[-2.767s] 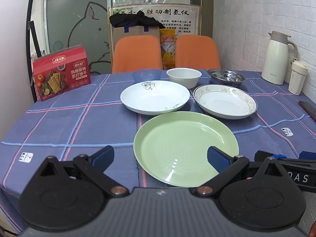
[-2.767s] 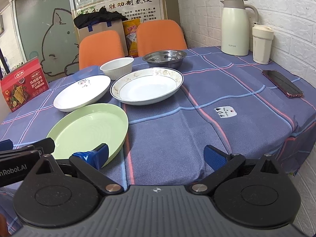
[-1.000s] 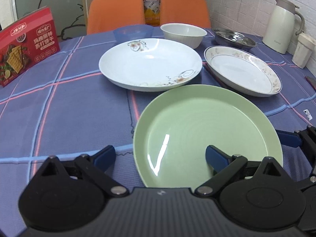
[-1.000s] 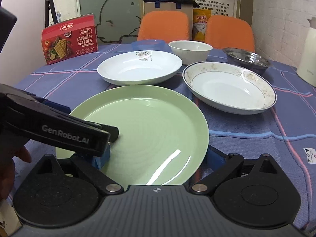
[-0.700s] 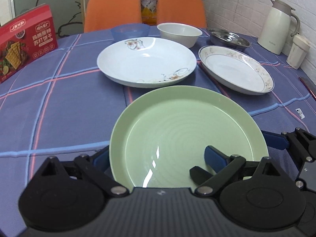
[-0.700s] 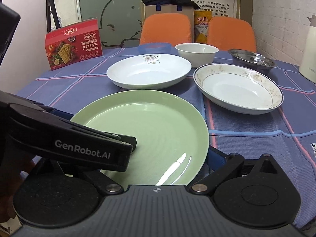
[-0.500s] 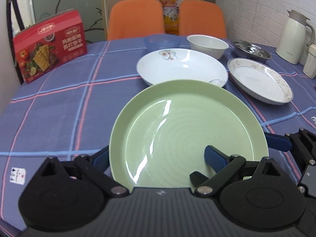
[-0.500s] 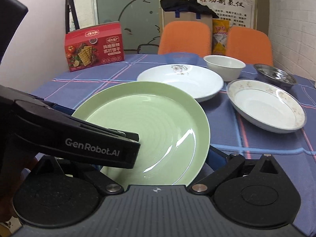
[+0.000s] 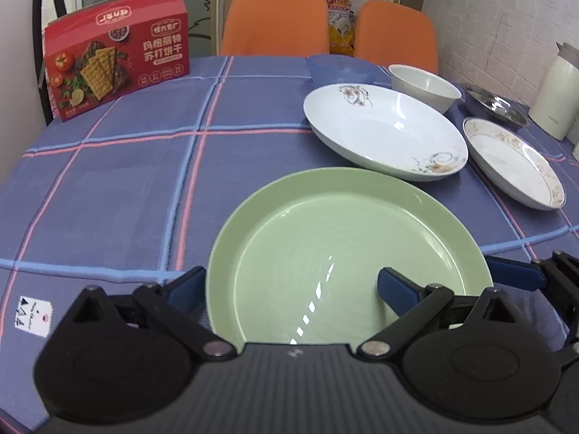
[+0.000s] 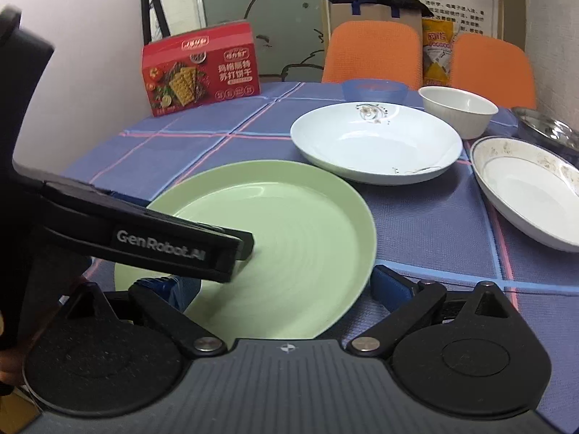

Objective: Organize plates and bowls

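Two tools on one green plate (image 9: 347, 249), both mine. My left tool (image 9: 289, 287) straddles the plate's near-left rim, one blue pad outside the edge, the other over the plate's inner surface; pads set wide apart, and I cannot tell if they pinch the rim. My right tool (image 10: 286, 284) takes the plate's right side the same way, jaws wide, right pad just outside the rim, left pad mostly hidden behind the left tool's black finger; grip unclear there too. Plate sits at the near side of the worktop (image 9: 108, 181), which has a blue plaid cloth; lifted or resting, cannot tell. Beyond it a white floral plate (image 9: 385, 130), then a gold-rimmed plate (image 9: 514, 166) to the right, near each other. Farther back: blue bowl (image 9: 342, 68), white bowl (image 9: 425, 86), steel bowl (image 9: 495, 106). Red cracker box (image 9: 115, 61) stands upright at far left. White thermos (image 9: 559, 97) at the right edge.
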A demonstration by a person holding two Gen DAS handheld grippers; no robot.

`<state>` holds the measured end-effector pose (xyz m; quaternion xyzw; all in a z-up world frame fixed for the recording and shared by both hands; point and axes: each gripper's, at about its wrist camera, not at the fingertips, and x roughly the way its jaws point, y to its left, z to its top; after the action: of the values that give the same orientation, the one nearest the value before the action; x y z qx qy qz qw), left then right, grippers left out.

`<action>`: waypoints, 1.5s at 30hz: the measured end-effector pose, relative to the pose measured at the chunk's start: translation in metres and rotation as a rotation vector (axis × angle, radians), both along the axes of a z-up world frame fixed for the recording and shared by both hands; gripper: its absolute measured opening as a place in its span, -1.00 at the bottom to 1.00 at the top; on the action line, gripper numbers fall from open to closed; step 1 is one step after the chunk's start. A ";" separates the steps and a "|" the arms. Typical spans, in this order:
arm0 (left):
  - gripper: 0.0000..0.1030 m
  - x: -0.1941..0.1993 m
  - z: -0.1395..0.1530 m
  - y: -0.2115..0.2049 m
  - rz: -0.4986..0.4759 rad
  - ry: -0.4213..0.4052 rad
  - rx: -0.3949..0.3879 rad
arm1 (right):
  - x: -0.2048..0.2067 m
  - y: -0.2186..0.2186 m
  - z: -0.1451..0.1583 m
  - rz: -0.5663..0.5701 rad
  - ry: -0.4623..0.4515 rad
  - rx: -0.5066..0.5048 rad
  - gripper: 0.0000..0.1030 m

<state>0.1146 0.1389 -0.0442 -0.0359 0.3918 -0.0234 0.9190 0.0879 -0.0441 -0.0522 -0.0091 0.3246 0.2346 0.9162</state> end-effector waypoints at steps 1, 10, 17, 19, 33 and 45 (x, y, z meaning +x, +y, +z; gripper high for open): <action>0.91 -0.001 0.003 0.005 0.015 -0.013 -0.007 | -0.001 -0.008 0.004 -0.028 -0.001 0.035 0.71; 0.91 0.017 0.017 0.030 0.106 -0.026 -0.051 | 0.018 -0.047 0.013 -0.181 0.021 0.093 0.72; 0.92 0.068 0.030 0.025 0.080 -0.048 -0.041 | 0.071 -0.039 0.020 -0.151 0.040 0.122 0.72; 0.92 0.082 0.032 0.026 0.086 -0.048 -0.032 | 0.089 -0.033 0.017 -0.146 0.069 0.120 0.72; 0.92 0.144 0.026 0.033 0.052 -0.005 0.012 | 0.127 -0.007 0.008 -0.158 0.122 0.081 0.75; 0.92 0.193 0.007 0.020 0.000 0.057 -0.004 | 0.164 -0.006 0.011 -0.137 0.100 0.026 0.72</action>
<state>0.3078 0.1586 -0.0369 -0.0387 0.4180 -0.0231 0.9073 0.2520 -0.0503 -0.0412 0.0368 0.3669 0.1758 0.9128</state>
